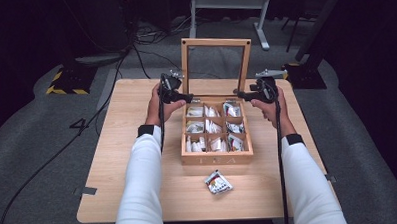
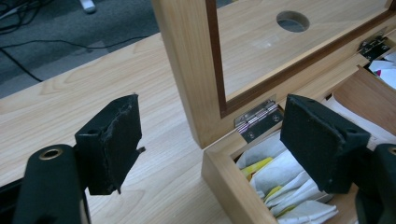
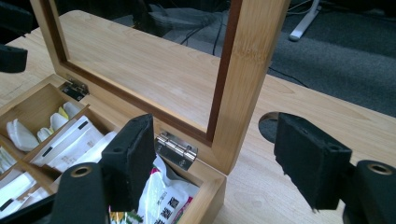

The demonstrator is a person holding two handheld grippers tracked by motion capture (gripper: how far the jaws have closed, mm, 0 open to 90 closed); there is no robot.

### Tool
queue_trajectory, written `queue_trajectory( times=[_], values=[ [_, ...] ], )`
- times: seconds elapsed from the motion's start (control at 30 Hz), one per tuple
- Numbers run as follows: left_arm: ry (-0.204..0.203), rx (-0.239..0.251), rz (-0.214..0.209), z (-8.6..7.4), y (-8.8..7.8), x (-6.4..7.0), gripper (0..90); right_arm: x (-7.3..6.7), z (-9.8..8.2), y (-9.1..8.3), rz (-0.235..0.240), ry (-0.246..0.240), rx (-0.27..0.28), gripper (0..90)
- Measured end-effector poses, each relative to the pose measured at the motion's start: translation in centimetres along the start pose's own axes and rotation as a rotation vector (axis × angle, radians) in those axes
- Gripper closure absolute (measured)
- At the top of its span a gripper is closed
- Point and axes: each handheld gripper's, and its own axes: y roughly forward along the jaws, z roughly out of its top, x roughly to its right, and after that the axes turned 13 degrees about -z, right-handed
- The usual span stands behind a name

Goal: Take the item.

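Between your two grippers stands the tea box [image 1: 216, 159], its glazed lid [image 1: 216, 66] upright on the hinges and a loose tea packet [image 1: 218, 182] lying on the table [image 1: 137, 124] well behind your hands, near your edge.

Your left gripper [image 1: 190, 98] has its jaws spread and empty, straddling the box's near corner just ahead of it: one pad [image 2: 114, 142] outside over bare table, the other over the first compartment of tea bags [image 2: 280, 179], with the left hinge [image 2: 258, 120] dead ahead. If you close or sweep from here, I'd judge that the inner pad could snag the bags or the lid post could get knocked and drop shut.

Your right gripper [image 1: 241, 95] mirrors this, jaws wide and gripping nothing, one pad [image 3: 135, 156] over a printed sachet [image 3: 166, 198], the other outside the wall. Uneven pushing from one side would likely skew the box or slam the lid.

Both hands sit level at the box's back corners, wrists turned inward, forearms reaching forward
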Motion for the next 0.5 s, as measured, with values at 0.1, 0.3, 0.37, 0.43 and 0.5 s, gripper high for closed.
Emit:
queue_trajectory(
  times=[0.1,0.3,0.37,0.43,0.5],
  values=[
    [-0.006,0.000,0.000,0.1,0.4,-0.3,21.2,0.1,0.1,0.6,-0.008,0.005,-0.017,30.6],
    [-0.031,0.015,-0.003,0.3,0.8,-0.8,22.1,0.2,0.3,2.0,-0.009,0.013,-0.037,31.2],
    [-0.030,0.018,-0.014,0.4,1.0,-0.8,22.7,0.2,0.6,2.3,-0.003,0.013,-0.044,31.2],
    [-0.028,0.006,-0.011,0.6,1.3,-0.8,22.9,0.0,0.9,2.6,-0.003,0.012,-0.042,31.2],
    [-0.034,0.010,-0.011,0.6,1.5,-0.7,23.2,-0.2,1.2,2.8,-0.001,0.008,-0.045,31.2]
  ],
)
